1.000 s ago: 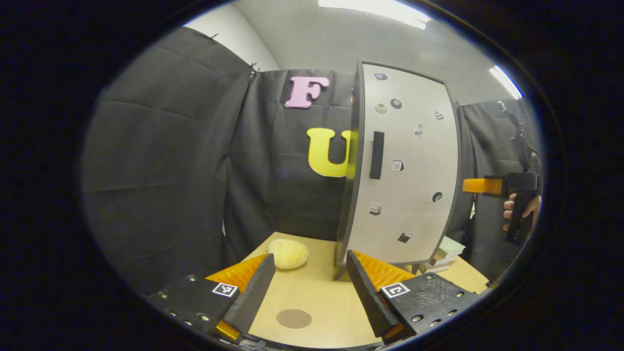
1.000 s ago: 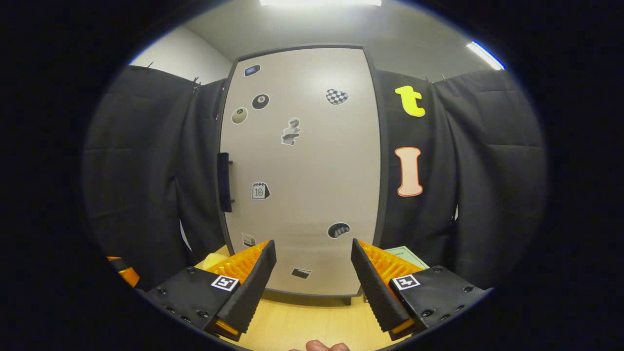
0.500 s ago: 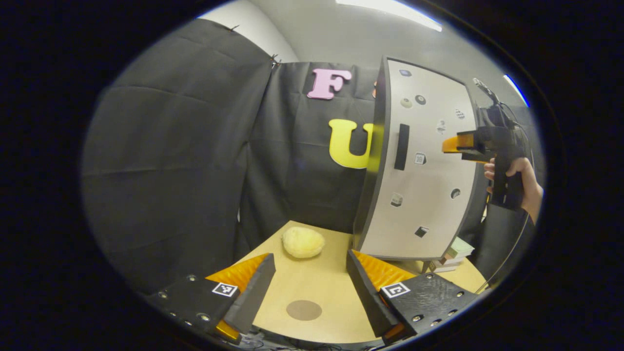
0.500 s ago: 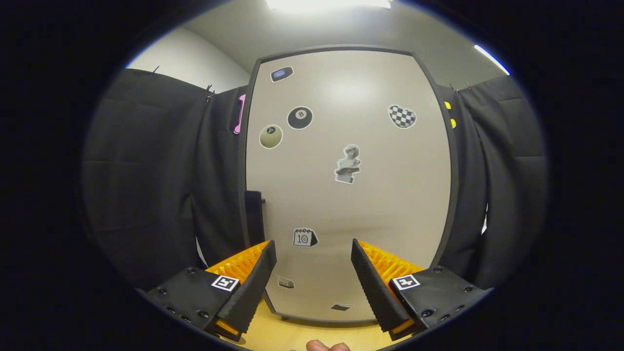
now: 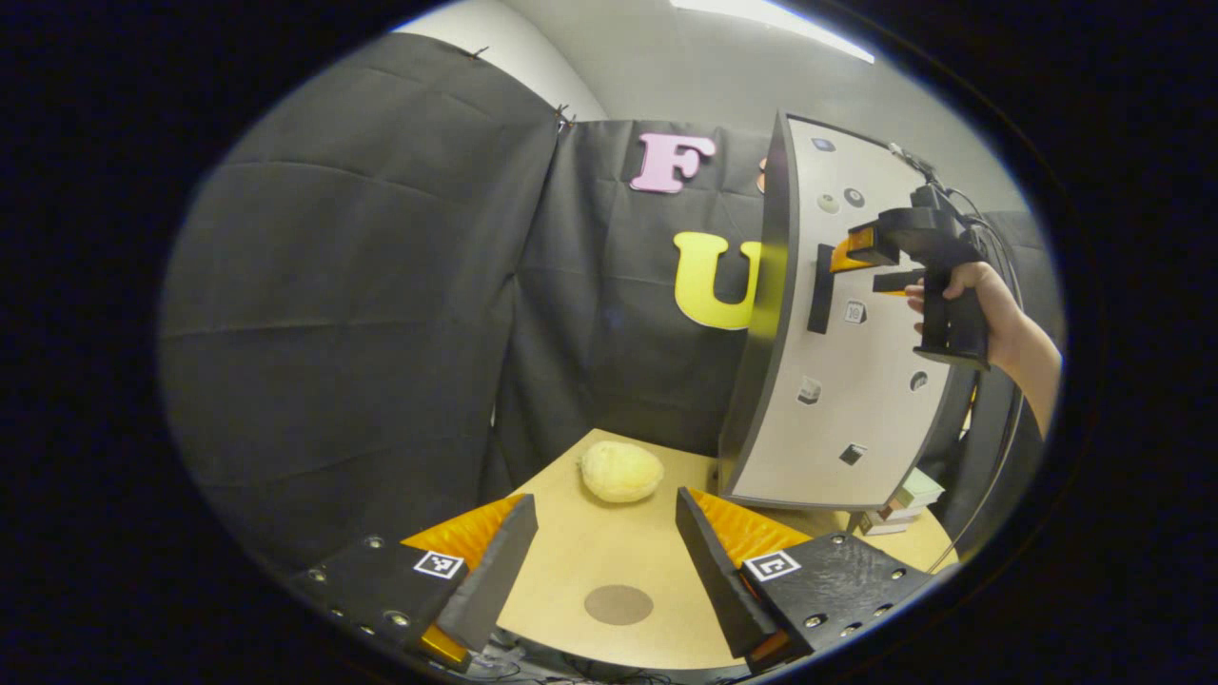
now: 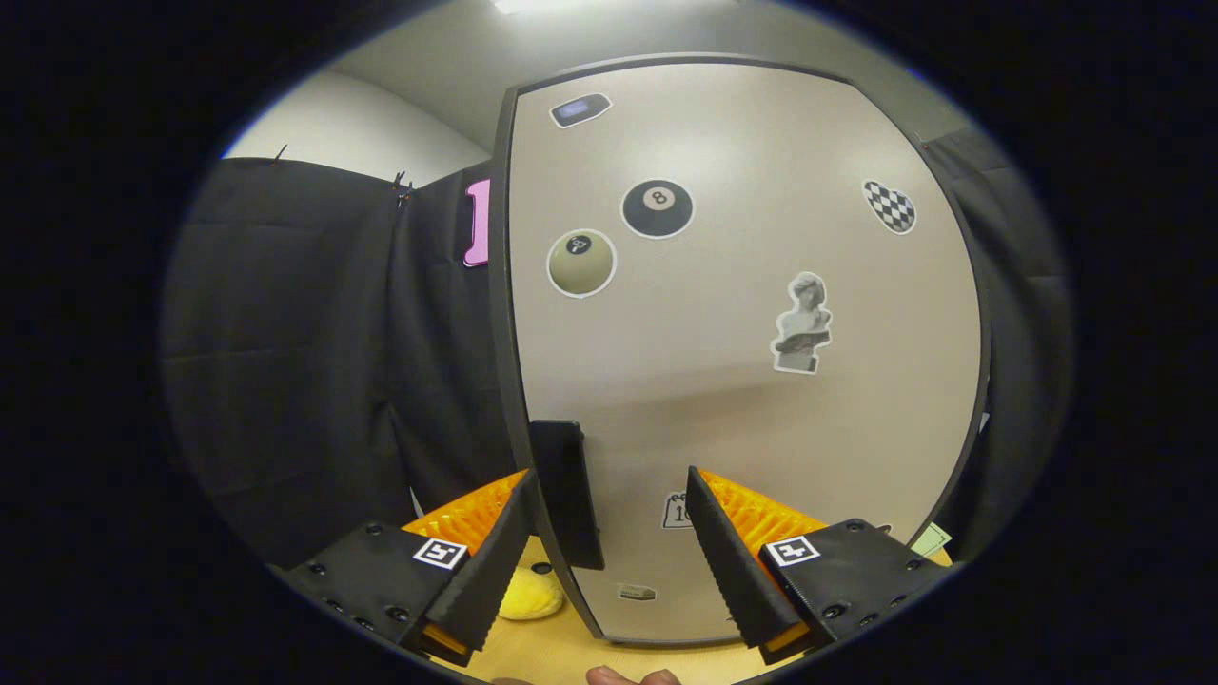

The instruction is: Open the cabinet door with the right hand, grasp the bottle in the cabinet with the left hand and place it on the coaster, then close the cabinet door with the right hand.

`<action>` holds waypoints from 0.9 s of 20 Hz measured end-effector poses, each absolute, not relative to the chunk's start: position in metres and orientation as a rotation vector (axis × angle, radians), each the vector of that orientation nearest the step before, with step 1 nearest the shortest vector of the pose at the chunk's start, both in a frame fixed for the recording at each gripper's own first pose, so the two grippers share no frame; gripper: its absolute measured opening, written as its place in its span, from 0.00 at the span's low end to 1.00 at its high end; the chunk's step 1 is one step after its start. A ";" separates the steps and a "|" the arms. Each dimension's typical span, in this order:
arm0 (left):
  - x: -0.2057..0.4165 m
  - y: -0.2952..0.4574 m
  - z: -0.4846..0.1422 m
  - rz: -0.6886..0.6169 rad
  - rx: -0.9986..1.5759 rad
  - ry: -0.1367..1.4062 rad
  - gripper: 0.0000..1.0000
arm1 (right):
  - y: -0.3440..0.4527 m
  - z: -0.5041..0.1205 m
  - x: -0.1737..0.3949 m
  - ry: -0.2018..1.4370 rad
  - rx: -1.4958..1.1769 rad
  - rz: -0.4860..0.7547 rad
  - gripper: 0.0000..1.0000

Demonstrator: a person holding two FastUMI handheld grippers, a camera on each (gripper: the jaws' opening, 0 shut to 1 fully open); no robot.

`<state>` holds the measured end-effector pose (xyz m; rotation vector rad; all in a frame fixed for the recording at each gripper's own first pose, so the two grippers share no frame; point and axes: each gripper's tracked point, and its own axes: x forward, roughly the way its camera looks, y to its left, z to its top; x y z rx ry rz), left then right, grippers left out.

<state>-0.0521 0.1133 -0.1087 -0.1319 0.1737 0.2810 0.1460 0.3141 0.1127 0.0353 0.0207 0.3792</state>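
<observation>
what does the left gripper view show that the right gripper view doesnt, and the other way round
Left gripper view: the round coaster on the table ahead of the open left claw, a stack of books beside the cabinet, and a hand holding the right claw up at the door. Right gripper view: the door handle seen close up between that claw's open fingers, not gripped. Shared: the shut cabinet door, its stickers and the yellow lump.

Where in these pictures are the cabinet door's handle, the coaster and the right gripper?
handle (image 6: 569, 495), right gripper view, middle of the bar.
coaster (image 5: 618, 604), left gripper view, centre of the disc.
right gripper (image 5: 850, 255), left gripper view, between its fingertips.
</observation>
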 end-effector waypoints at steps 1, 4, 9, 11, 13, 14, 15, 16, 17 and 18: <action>-0.055 0.118 -0.112 0.295 -0.137 0.180 0.91 | 0.318 0.109 0.152 0.028 0.016 0.373 0.98; -0.060 0.130 -0.119 0.321 -0.166 0.193 0.87 | 0.331 0.094 0.166 0.066 -0.029 0.348 0.98; -0.062 0.134 -0.120 0.357 -0.184 0.207 0.91 | 0.339 0.078 0.178 0.091 -0.068 0.306 0.90; -0.063 0.136 -0.121 0.360 -0.190 0.209 0.87 | 0.345 0.078 0.178 0.081 -0.087 0.304 0.74; -0.064 0.136 -0.122 0.356 -0.191 0.215 0.88 | 0.347 0.074 0.179 0.111 -0.078 0.306 0.58; -0.064 0.136 -0.122 0.354 -0.187 0.219 0.88 | 0.348 0.070 0.179 0.130 -0.059 0.306 0.46; -0.064 0.134 -0.123 0.352 -0.183 0.222 0.91 | 0.348 0.071 0.178 0.143 -0.039 0.302 0.39; -0.063 0.133 -0.124 0.350 -0.180 0.223 0.88 | 0.348 0.070 0.180 0.150 -0.025 0.299 0.39; -0.062 0.132 -0.125 0.348 -0.178 0.222 0.88 | 0.348 0.070 0.178 0.150 -0.010 0.292 0.38; -0.061 0.132 -0.124 0.344 -0.178 0.219 0.88 | 0.348 0.069 0.180 0.143 -0.013 0.278 0.35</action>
